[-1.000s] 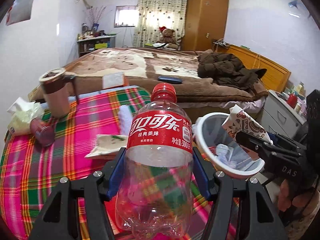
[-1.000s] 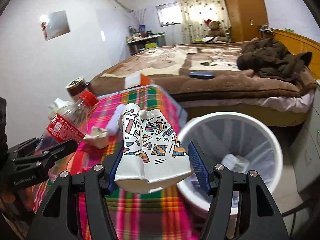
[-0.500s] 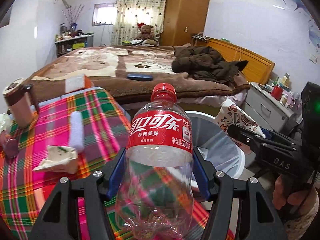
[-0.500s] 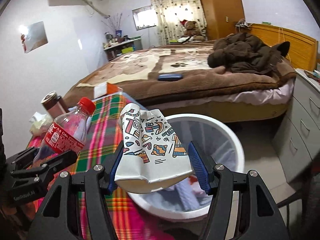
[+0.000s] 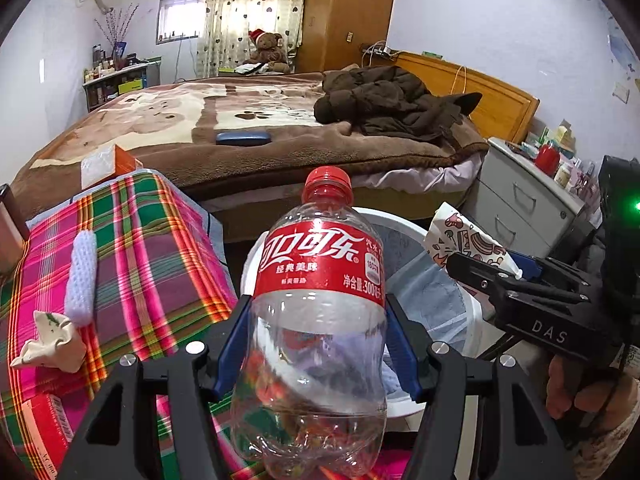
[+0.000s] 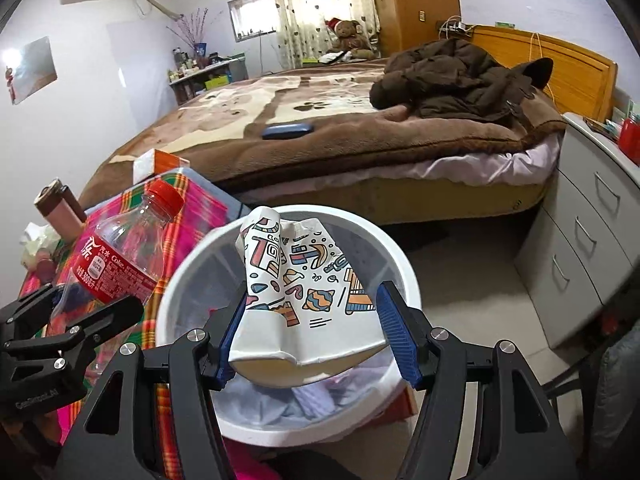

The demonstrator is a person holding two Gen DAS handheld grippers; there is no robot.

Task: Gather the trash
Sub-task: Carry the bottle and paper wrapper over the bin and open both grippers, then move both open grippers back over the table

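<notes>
Clear ribbed plastic, red cap and red label: the empty cola bottle [image 5: 320, 304] stands clamped in the left gripper [image 5: 318, 344] beside the plaid-covered counter [image 5: 132, 264]. The right gripper [image 6: 316, 340] squeezes a crumpled printed paper cup [image 6: 296, 292] directly above the round white trash bin [image 6: 188, 272], which holds soft crumpled waste.
</notes>
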